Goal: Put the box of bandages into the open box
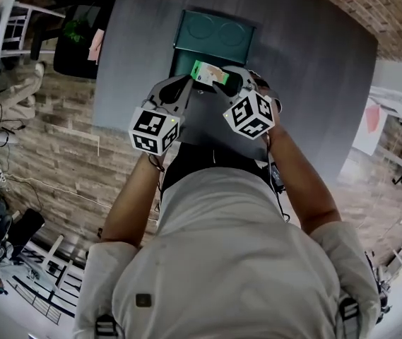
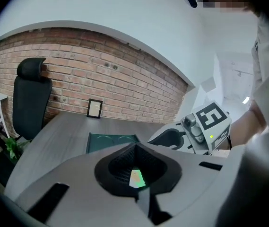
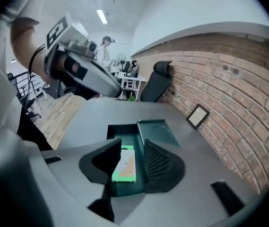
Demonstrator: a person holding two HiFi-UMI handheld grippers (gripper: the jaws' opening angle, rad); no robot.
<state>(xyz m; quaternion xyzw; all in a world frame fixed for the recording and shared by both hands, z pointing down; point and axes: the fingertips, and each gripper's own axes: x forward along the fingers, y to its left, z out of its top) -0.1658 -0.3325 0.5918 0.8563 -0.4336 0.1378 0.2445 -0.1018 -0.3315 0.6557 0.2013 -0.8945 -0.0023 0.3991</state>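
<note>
Close in over the near side of the desk (image 1: 306, 69), both claws are raised, tips almost meeting. Look at the left claw (image 2: 135, 171): pads closed right down, with a sliver of green pinched between them. That's the box of bandages (image 1: 208, 73), so the left has hold of it. Now the right claw (image 3: 132, 155): about half open, the same box between its jaws. It lies against 1 pad, and a strip of teal shows between it and the other pad, so I wouldn't call that a grip.

The bandages hang over the near part of the open box (image 1: 215, 32) and look held above it, not lying inside. By my reading the carry is about done and the drop is left: lower it into the tray, let go, pull both claws clear.

Count them up: 2 claws, 1 box of bandages, 1 open box in teal, its lid folded back with 2 round dimples. Farther back, 1 small picture frame (image 2: 94, 109) leans on the brick wall (image 2: 125, 79), and 1 black office chair (image 2: 30, 98) stands beside the desk.
</note>
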